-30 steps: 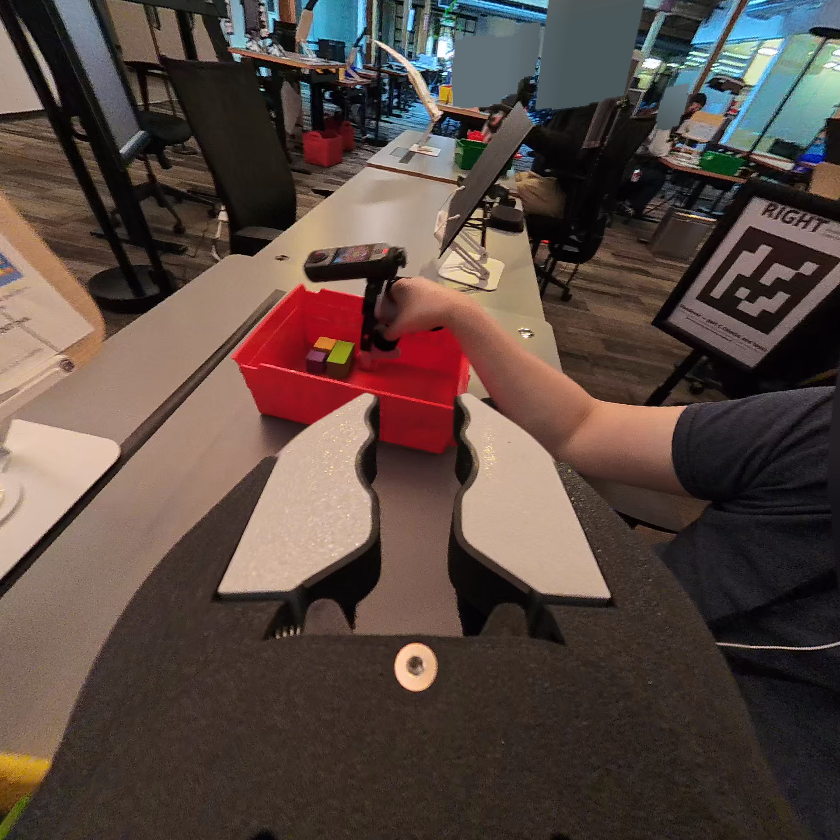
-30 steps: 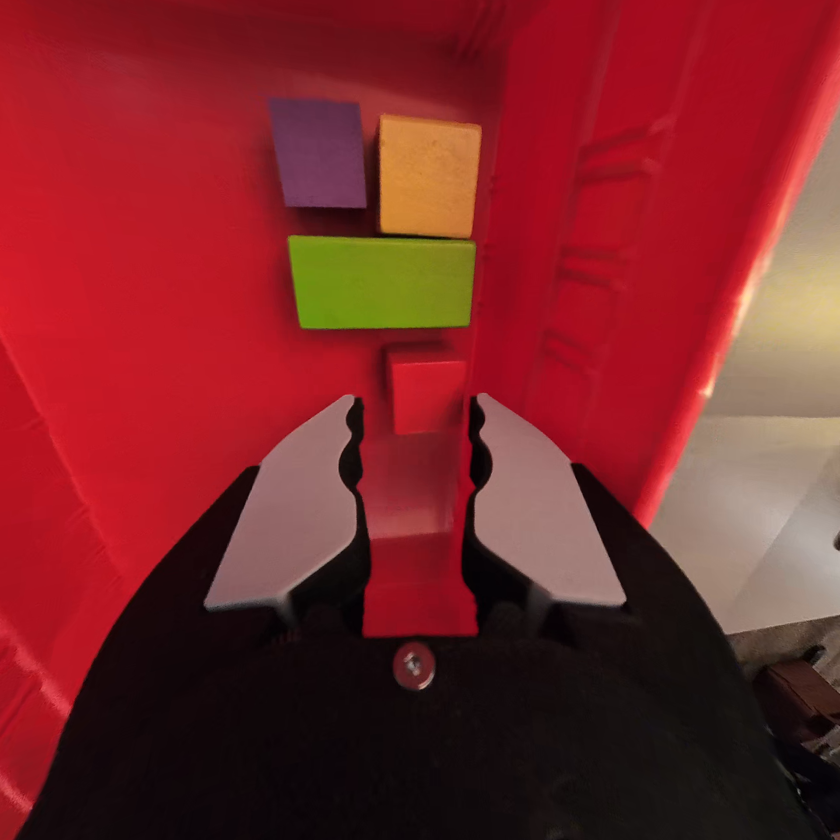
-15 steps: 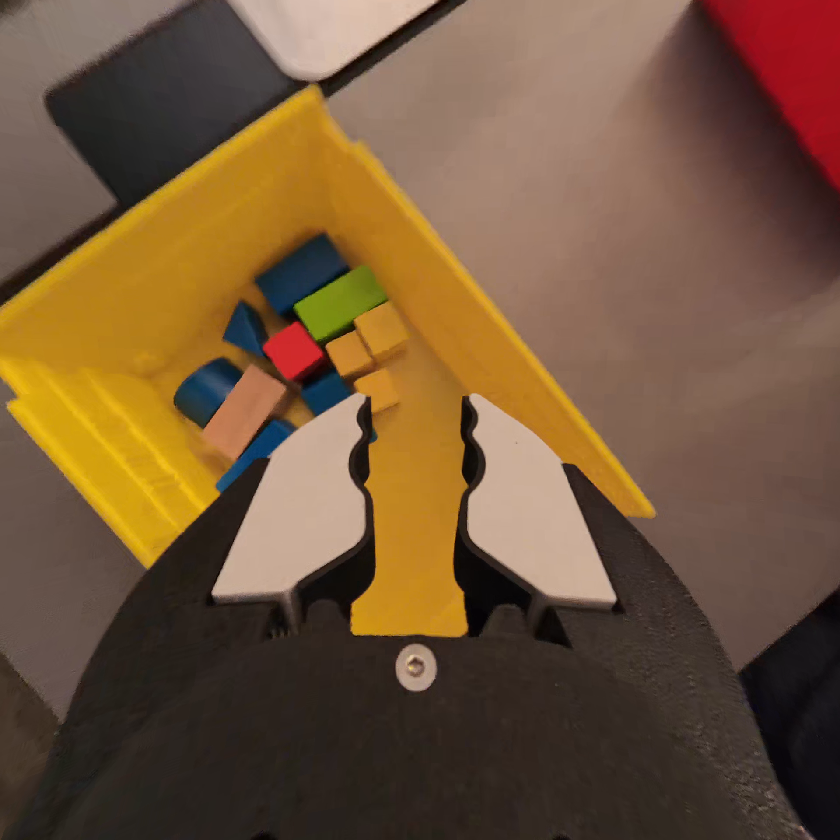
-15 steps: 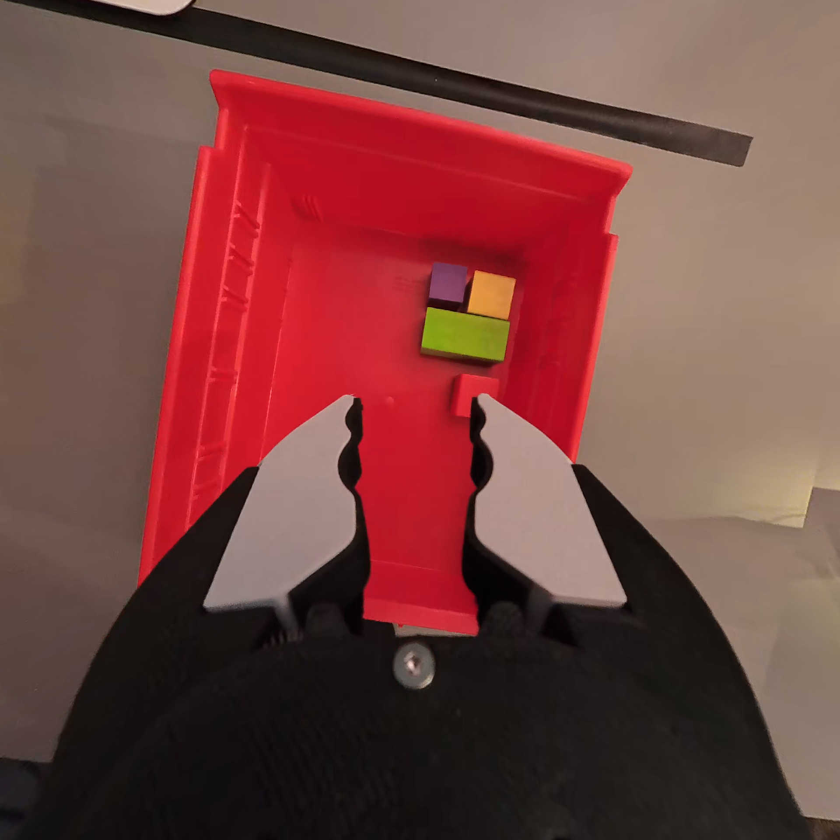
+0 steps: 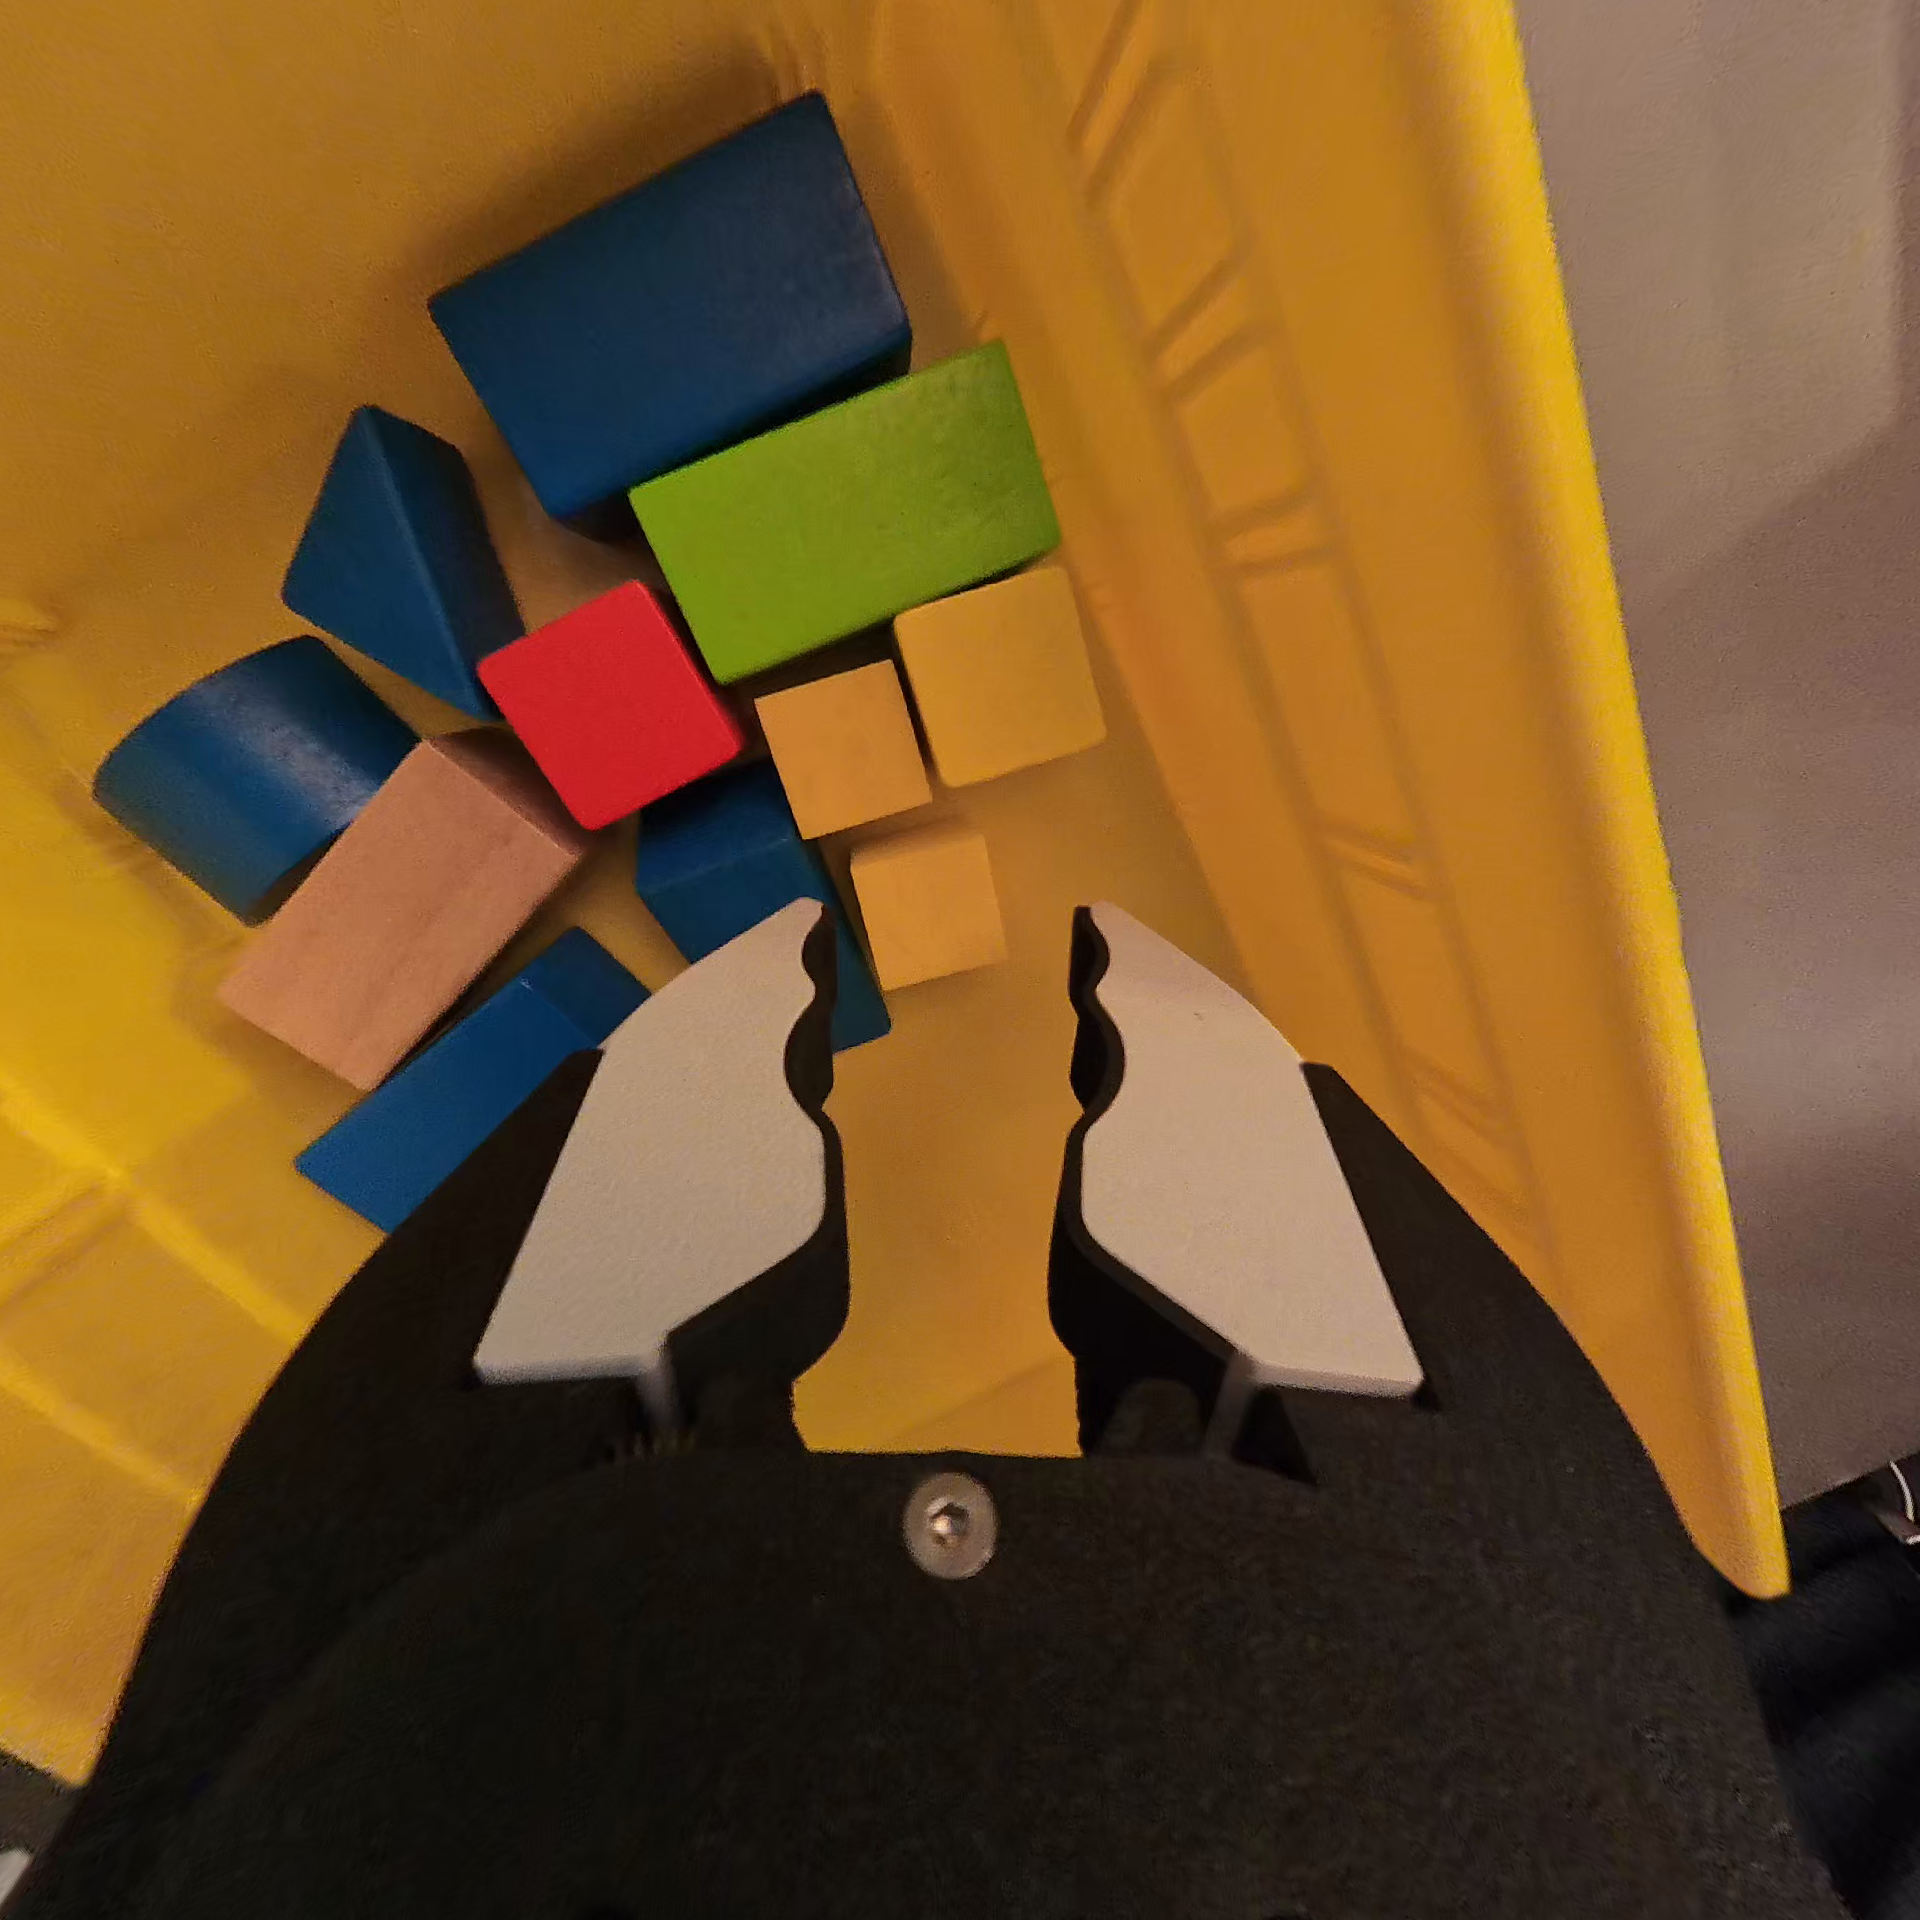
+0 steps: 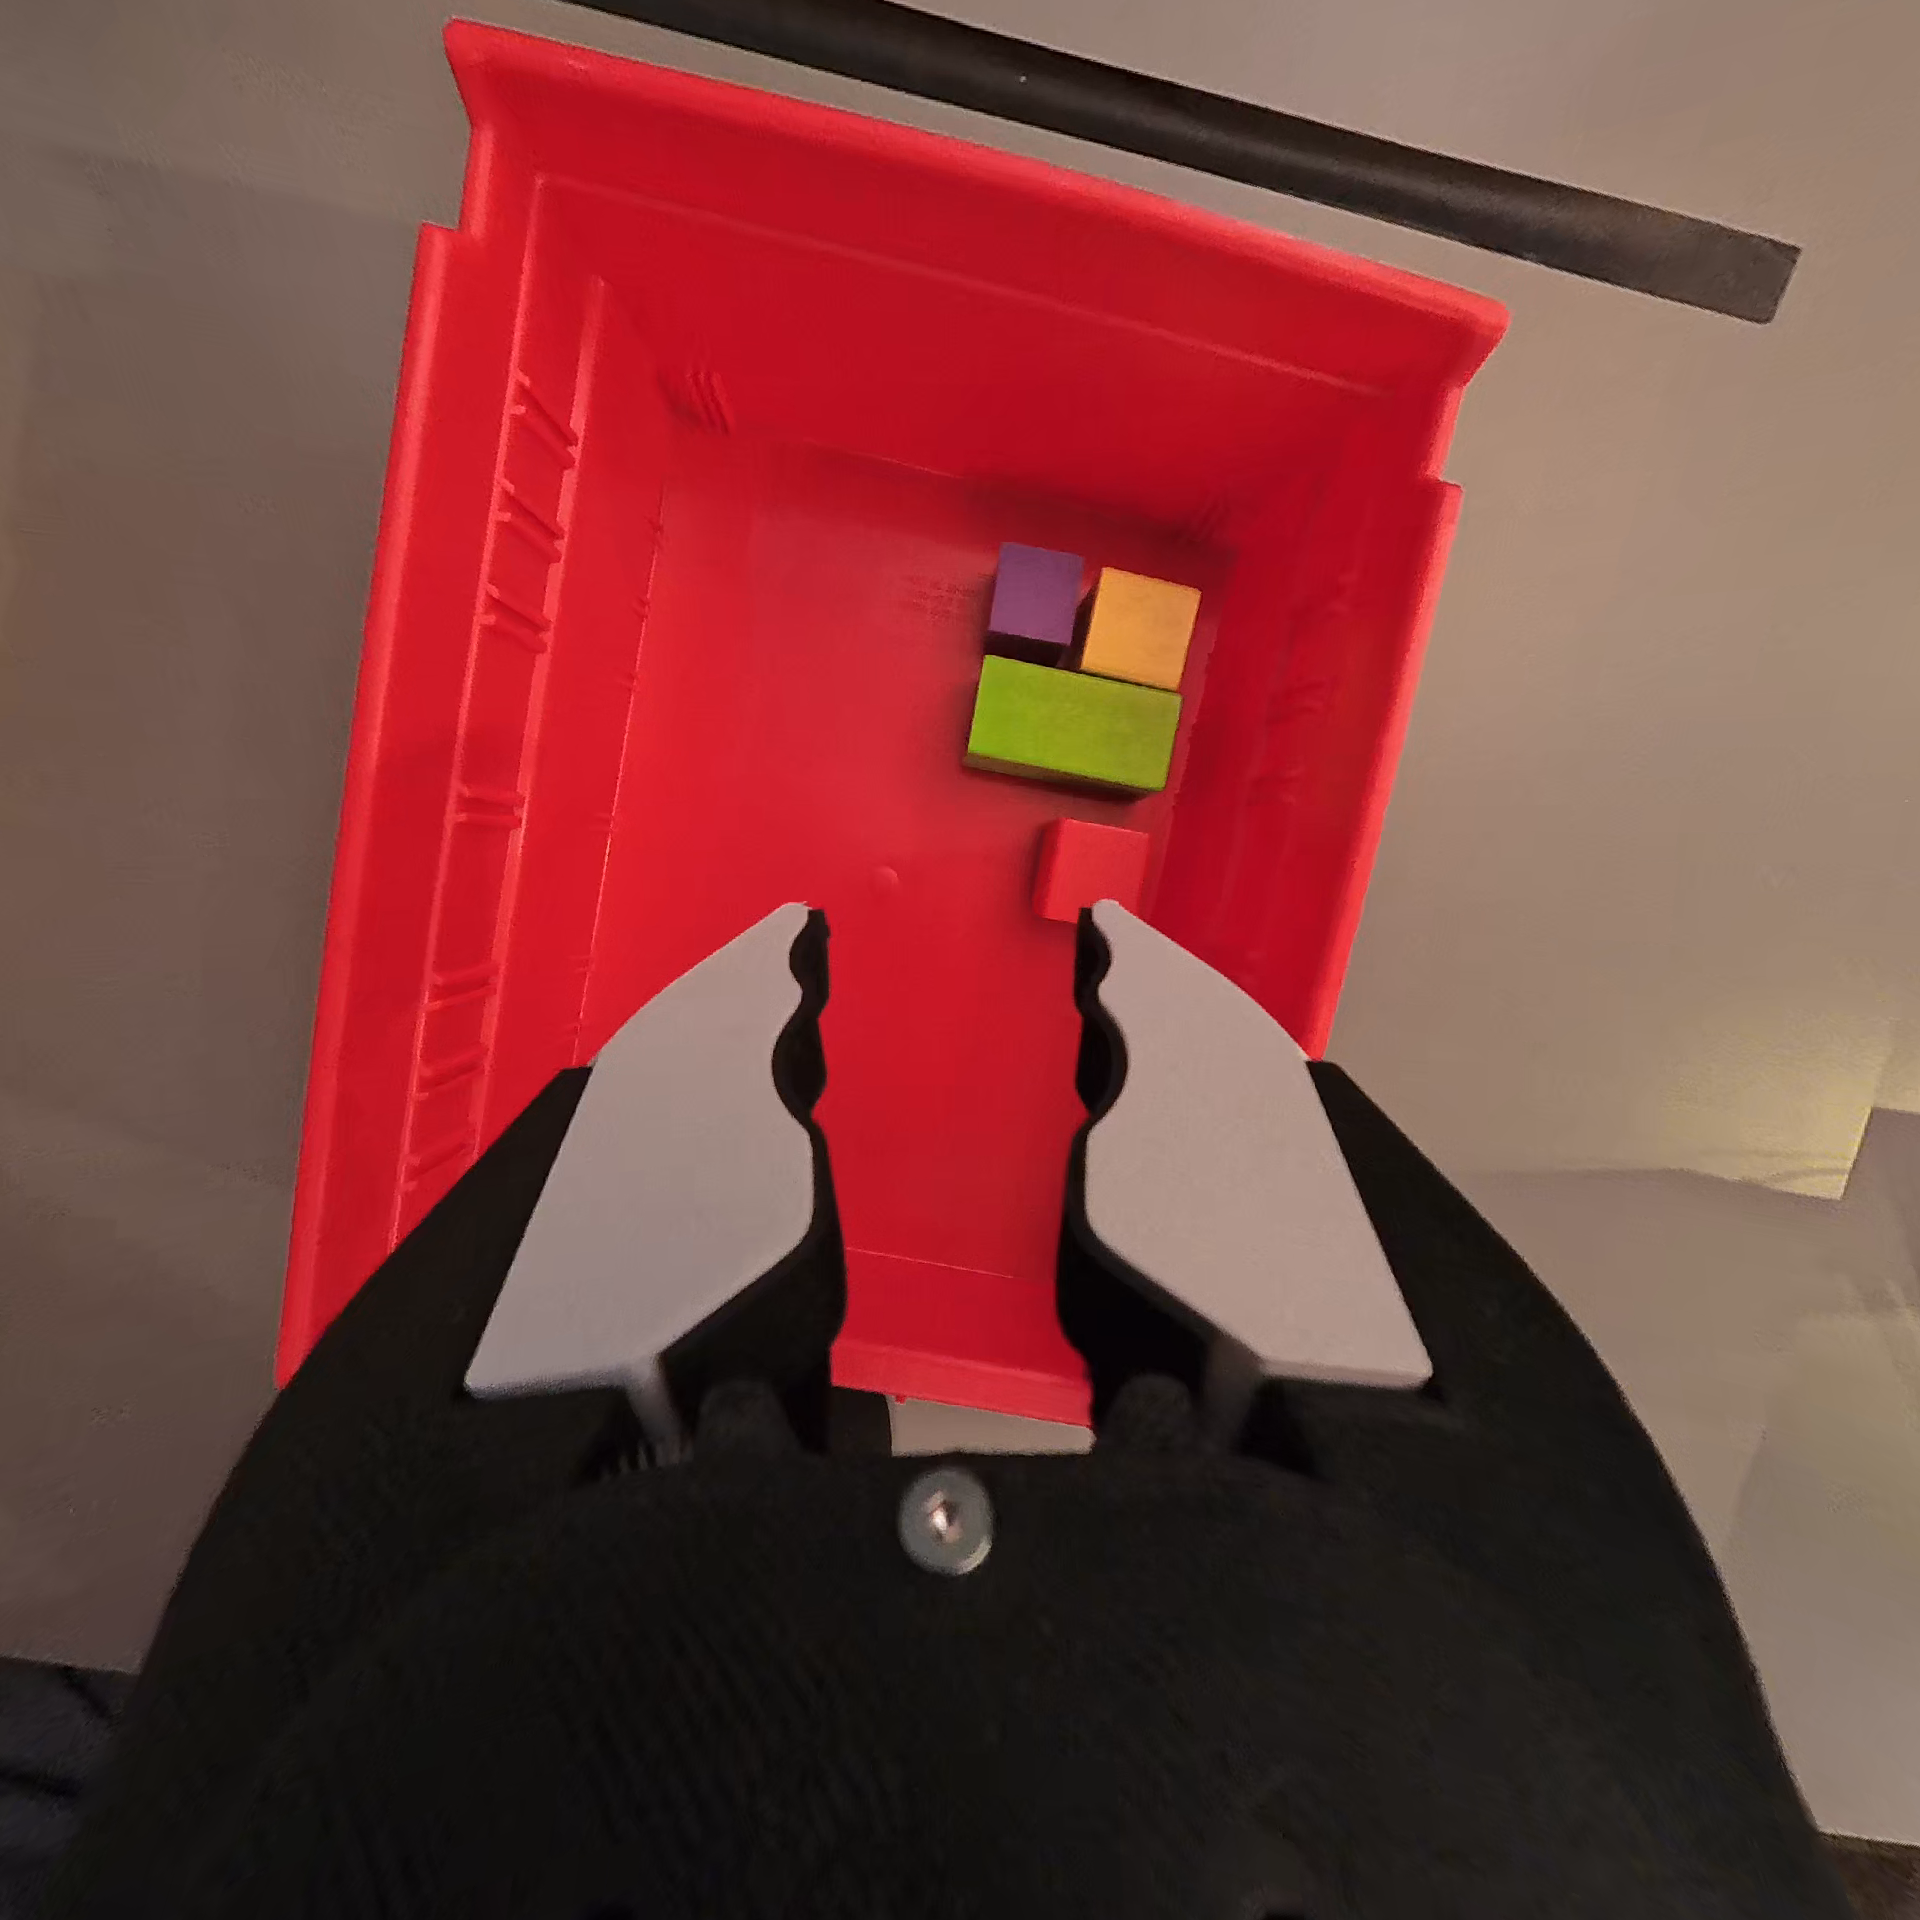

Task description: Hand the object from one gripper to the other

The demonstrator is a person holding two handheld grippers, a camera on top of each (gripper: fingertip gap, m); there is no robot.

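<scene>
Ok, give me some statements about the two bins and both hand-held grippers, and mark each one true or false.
1. The left hand-held gripper is open and holds nothing. True.
2. The yellow bin holds only blue blocks. False: it also holds a green block, a red cube, a tan block and yellow cubes.
3. The red bin holds a purple cube, an orange cube, a green block and a small red cube. True.
4. The right hand-held gripper is shut on the purple cube. False: it is open and empty, above the red bin.
5. A small yellow cube lies just beyond the left hand-held gripper's fingertips. True.
</scene>
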